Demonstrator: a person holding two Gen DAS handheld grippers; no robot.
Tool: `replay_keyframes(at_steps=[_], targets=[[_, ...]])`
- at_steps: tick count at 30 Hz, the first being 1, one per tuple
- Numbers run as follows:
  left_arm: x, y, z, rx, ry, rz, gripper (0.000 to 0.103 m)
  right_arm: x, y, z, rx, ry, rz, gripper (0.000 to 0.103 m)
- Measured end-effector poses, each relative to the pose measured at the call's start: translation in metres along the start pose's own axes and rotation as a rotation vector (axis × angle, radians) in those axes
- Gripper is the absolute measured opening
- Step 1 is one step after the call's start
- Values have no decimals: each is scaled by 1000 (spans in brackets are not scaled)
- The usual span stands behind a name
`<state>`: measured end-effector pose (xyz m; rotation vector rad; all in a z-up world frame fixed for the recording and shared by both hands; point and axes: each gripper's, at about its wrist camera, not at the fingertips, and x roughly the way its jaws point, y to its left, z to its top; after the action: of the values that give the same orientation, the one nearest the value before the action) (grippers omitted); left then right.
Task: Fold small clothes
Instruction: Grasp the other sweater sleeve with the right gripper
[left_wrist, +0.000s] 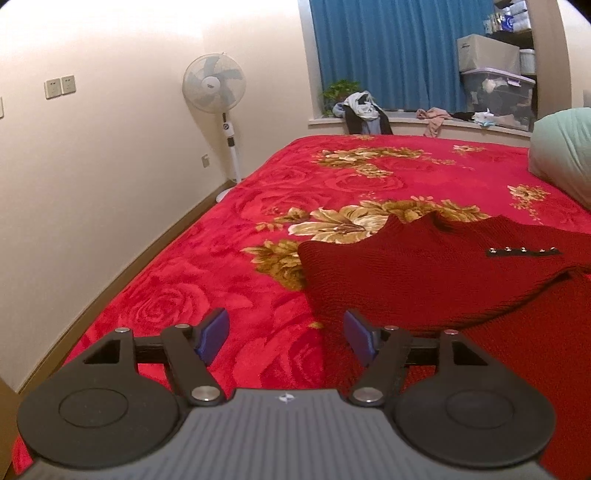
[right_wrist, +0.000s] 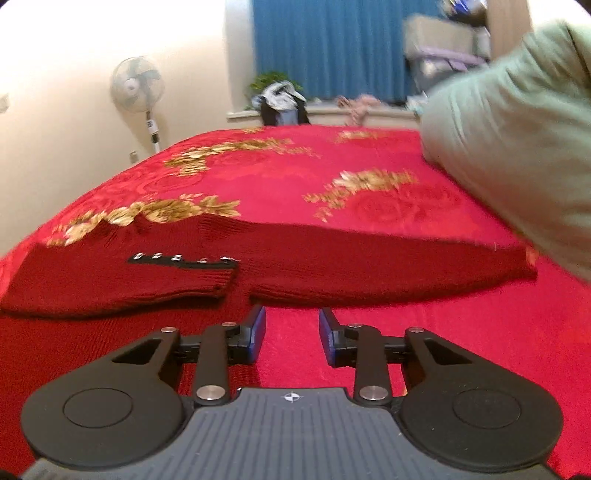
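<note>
A dark red knitted sweater (left_wrist: 424, 273) lies flat on the red floral bedspread (left_wrist: 295, 192). It has a black strip of metal snaps (left_wrist: 522, 252). My left gripper (left_wrist: 286, 332) is open and empty, low over the sweater's left edge. In the right wrist view the sweater (right_wrist: 332, 266) lies across the bed with one sleeve folded over its front, cuff (right_wrist: 221, 280) near the middle, by the snaps (right_wrist: 181, 258). My right gripper (right_wrist: 291, 325) is open and empty, just in front of the sweater's near edge.
A pale green pillow (right_wrist: 517, 129) lies at the bed's right side, also in the left wrist view (left_wrist: 565, 147). A standing fan (left_wrist: 214, 88) is by the left wall. Clothes (left_wrist: 364, 110) and storage boxes (left_wrist: 495, 85) sit on the window sill before blue curtains.
</note>
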<state>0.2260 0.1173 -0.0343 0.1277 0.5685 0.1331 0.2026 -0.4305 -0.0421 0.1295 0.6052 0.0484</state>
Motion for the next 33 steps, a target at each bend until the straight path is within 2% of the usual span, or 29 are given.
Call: replay_keyframes(at_steps=[3, 5, 7, 10, 14, 17, 20, 25, 28, 30, 31, 33], targets=[[1, 0, 0, 1, 2, -8, 75, 9, -21, 1, 104, 17, 13, 35], [3, 0, -1, 9, 4, -8, 76, 14, -37, 3, 166, -1, 44, 46], [4, 1, -2, 14, 7, -7, 76, 22, -54, 4, 226, -17, 60, 51], [6, 2, -2, 17, 8, -3, 76, 40, -82, 5, 317, -16, 109, 52], [9, 3, -3, 23, 16, 4, 77, 68, -117, 5, 440, -7, 90, 52], [11, 2, -4, 39, 18, 8, 77, 90, -143, -5, 546, 17, 17, 51], [14, 2, -5, 60, 14, 16, 77, 103, -162, -15, 613, 12, 19, 47], [17, 5, -4, 39, 19, 9, 77, 116, -177, -8, 673, -20, 0, 45], [13, 4, -2, 42, -1, 5, 77, 124, -184, -5, 707, -21, -38, 33], [9, 5, 0, 44, -21, 0, 77, 129, -186, -6, 759, -29, -58, 30], [8, 5, 0, 46, -28, -2, 77, 131, -186, -7, 784, -30, -80, 21], [6, 7, 0, 46, -32, 2, 77, 133, -184, -2, 806, -20, -131, 15]])
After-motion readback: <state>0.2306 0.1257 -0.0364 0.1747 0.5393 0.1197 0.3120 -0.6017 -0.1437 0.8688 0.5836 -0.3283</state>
